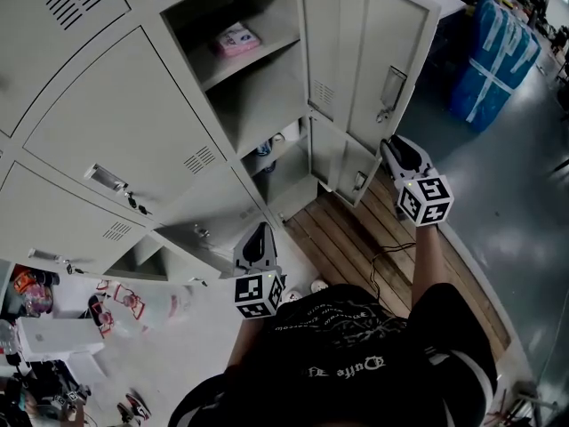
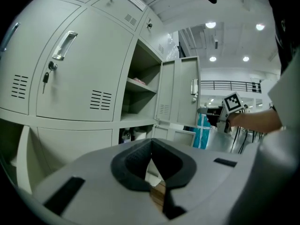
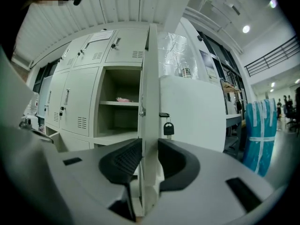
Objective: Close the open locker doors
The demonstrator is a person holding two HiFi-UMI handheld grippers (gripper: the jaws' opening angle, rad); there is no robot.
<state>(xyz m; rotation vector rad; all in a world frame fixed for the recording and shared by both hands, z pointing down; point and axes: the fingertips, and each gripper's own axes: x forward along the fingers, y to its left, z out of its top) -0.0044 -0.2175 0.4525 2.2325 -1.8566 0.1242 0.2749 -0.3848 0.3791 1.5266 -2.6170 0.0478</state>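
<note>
The upper locker door (image 1: 382,60) stands wide open, with a key hanging at its handle (image 3: 168,128). Its compartment (image 1: 253,78) holds a pink packet (image 1: 236,39) on a shelf. My right gripper (image 1: 388,145) is at the door's free edge, low on the door. In the right gripper view the door's edge (image 3: 150,107) fills the gap between the jaws of the right gripper (image 3: 150,146), and both pads lie against it. A smaller lower door (image 1: 356,172) also hangs open just below. My left gripper (image 1: 260,231) hangs in front of the closed lockers, tips together in the left gripper view (image 2: 150,146), holding nothing.
Slatted wooden flooring (image 1: 356,238) with a cable runs under the lockers. A blue wrapped bundle (image 1: 493,60) stands at the right beyond the doors. The lower compartment holds bottles (image 1: 271,145). Another compartment (image 1: 142,256) looks open at lower left, with clutter (image 1: 53,327) near it.
</note>
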